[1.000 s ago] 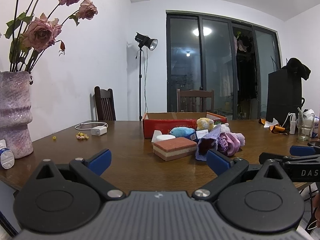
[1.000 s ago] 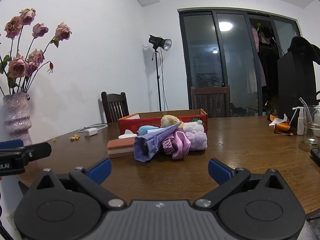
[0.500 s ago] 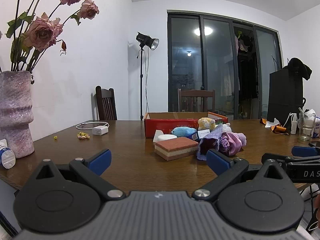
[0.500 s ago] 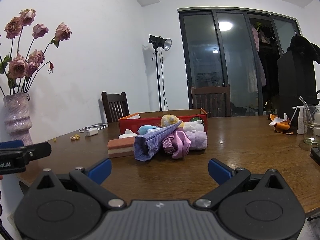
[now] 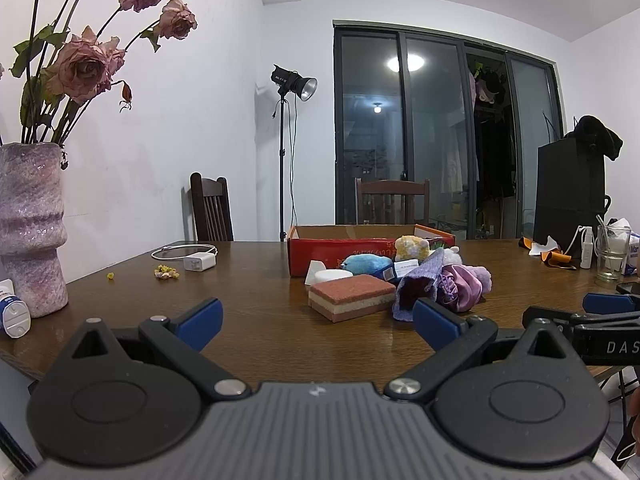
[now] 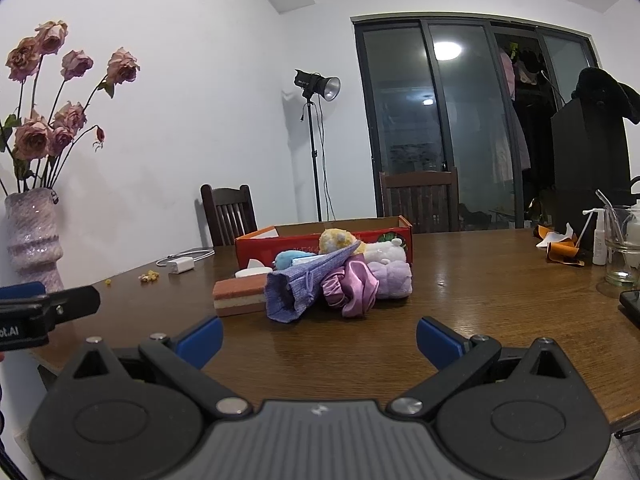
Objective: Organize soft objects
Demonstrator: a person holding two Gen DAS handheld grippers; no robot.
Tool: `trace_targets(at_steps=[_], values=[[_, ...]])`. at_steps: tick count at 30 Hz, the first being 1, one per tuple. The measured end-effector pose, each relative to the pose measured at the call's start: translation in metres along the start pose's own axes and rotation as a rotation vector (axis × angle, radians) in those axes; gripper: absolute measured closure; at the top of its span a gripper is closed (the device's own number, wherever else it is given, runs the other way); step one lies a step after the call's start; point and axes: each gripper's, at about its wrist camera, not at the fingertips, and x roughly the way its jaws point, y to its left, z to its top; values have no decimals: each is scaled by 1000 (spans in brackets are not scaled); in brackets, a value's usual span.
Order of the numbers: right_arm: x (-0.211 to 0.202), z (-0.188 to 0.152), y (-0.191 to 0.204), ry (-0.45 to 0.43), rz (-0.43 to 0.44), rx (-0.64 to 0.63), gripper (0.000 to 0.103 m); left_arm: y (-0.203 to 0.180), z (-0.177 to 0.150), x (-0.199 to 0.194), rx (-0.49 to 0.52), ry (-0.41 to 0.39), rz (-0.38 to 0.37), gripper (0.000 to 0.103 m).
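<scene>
A pile of soft things lies mid-table before a red cardboard box [image 5: 336, 250] [image 6: 256, 244]: a pink layered sponge [image 5: 352, 296] [image 6: 240, 298], a purple knit pouch [image 5: 416, 296] [image 6: 304, 286], a shiny purple scrunchie [image 5: 460, 290] [image 6: 352, 288], a lilac plush [image 6: 394, 284], a blue plush [image 5: 366, 265] [image 6: 290, 258] and a yellow plush [image 5: 410, 246] [image 6: 336, 239]. My left gripper [image 5: 316, 320] is open and empty at the near edge, left of the pile. My right gripper [image 6: 318, 340] is open and empty, just short of the pouch.
A pink vase of dried roses [image 5: 30, 228] [image 6: 34, 236] stands at the left edge. A white charger with cable [image 5: 198, 262] lies behind. A glass and spray bottle [image 6: 620, 248] stand far right, with a phone [image 6: 632, 304] near them. Chairs stand behind the table.
Both grippers have crept slightly forward toward the pile. Their jaws stay open and nothing on the table has moved.
</scene>
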Motion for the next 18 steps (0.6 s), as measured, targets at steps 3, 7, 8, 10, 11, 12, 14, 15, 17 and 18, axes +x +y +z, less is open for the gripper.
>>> trace_targets(at_steps=[3,7,8,10,11,12,14,15,17,18], values=[[0,0,1,-1,0,-2,0,0,0,0,1,-1,1,0],[0,0,1,-1,-3,1,0,-1,0,0,2,0,1,0],[0,0,1,0,-3,1,0,-1,-1,0,2,0,1,0],[0,0,1,0,-2,1,0,-1,0,0,1,0,1,0],[0,0,1,0,-2,1,0,-1,0,0,1,0,1,0],[0,0,1,1,-2,1,0,0,0,0,2,0,0,0],[0,0,1,1,-2,2,0,-1,0,0,2,0,1,0],[0,0,1,1,-2,2,0,-1,0,0,2,1,0,0],[0,0,1,1,-2,2,0,0,0,0,3,1,1,0],[0,0,1,2,-2,2,0,0,0,0,4,1,1,0]])
